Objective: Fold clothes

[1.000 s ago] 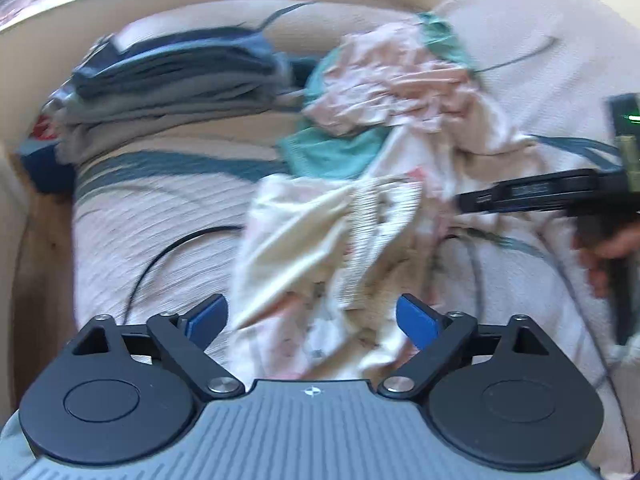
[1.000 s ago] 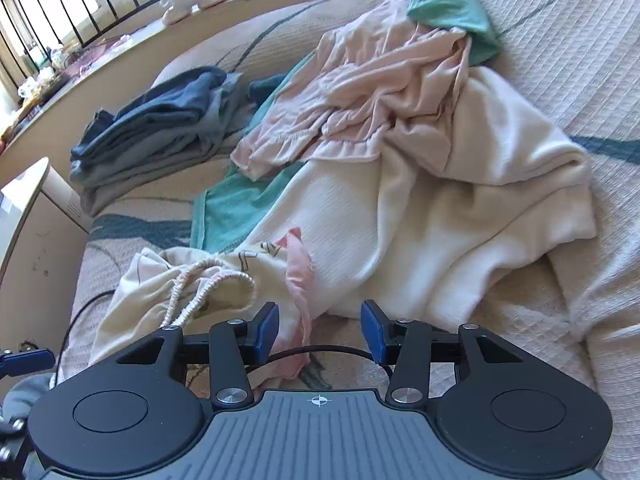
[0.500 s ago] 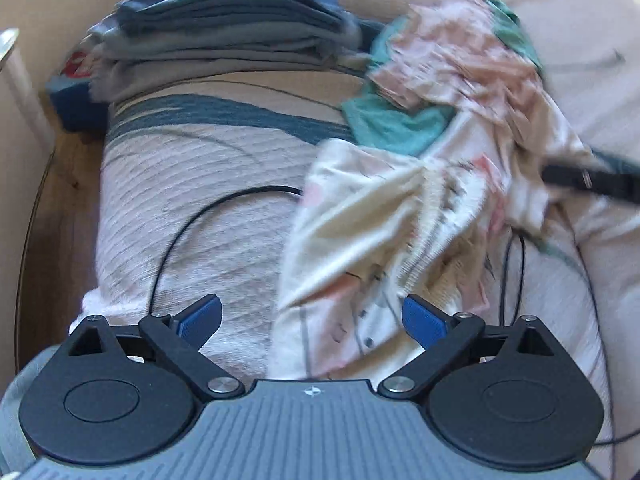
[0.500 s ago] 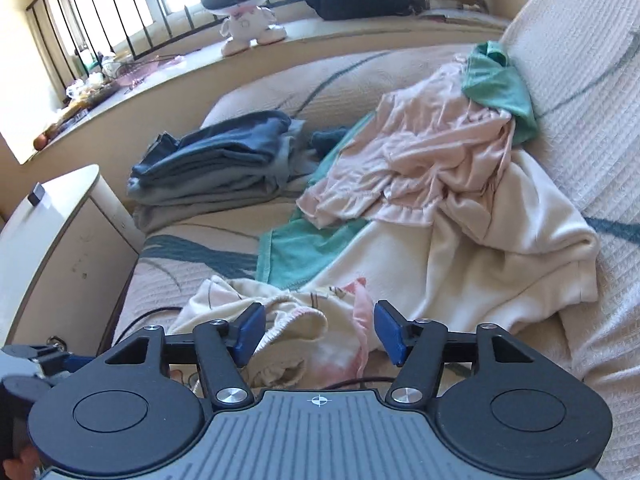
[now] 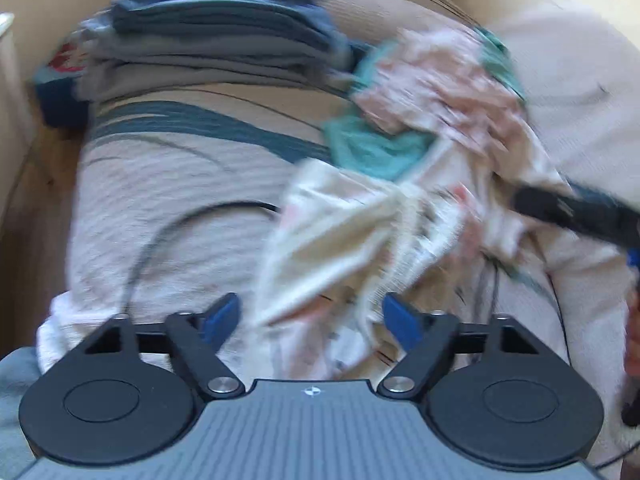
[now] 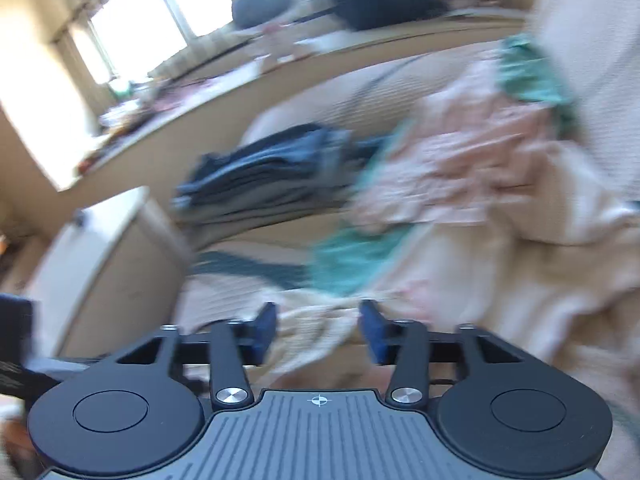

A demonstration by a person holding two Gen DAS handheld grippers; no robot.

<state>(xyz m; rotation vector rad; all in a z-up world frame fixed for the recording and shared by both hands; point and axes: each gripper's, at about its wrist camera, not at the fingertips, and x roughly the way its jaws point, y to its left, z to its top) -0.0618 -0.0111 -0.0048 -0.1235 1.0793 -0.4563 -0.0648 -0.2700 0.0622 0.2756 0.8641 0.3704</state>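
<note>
Both claws are working the same cream printed garment [image 5: 340, 240], which lies crumpled on the sofa cushion [image 5: 168, 200]. The left gripper [image 5: 314, 318] has just been closing its jaws, yet the blue pads stand apart with cloth lying loosely between them — open, not pinching. The right gripper [image 6: 318, 330] has likewise been closing; the ribbed hem of the garment sits between its pads, a gap showing on each side, so no grip there either as far as the blur allows.

The risk, as I judge it: either claw may bite a bunched fold rather than a clean edge, so the piece lifts twisted. A black cable [image 5: 168, 240] runs just left of the left claw and could snag. Beyond both claws the unfolded heap [image 5: 432, 92] of pink and teal overlaps the garment and may drag along.

No containers show — only the folded blue-grey stack [image 5: 216, 44] far ahead.
</note>
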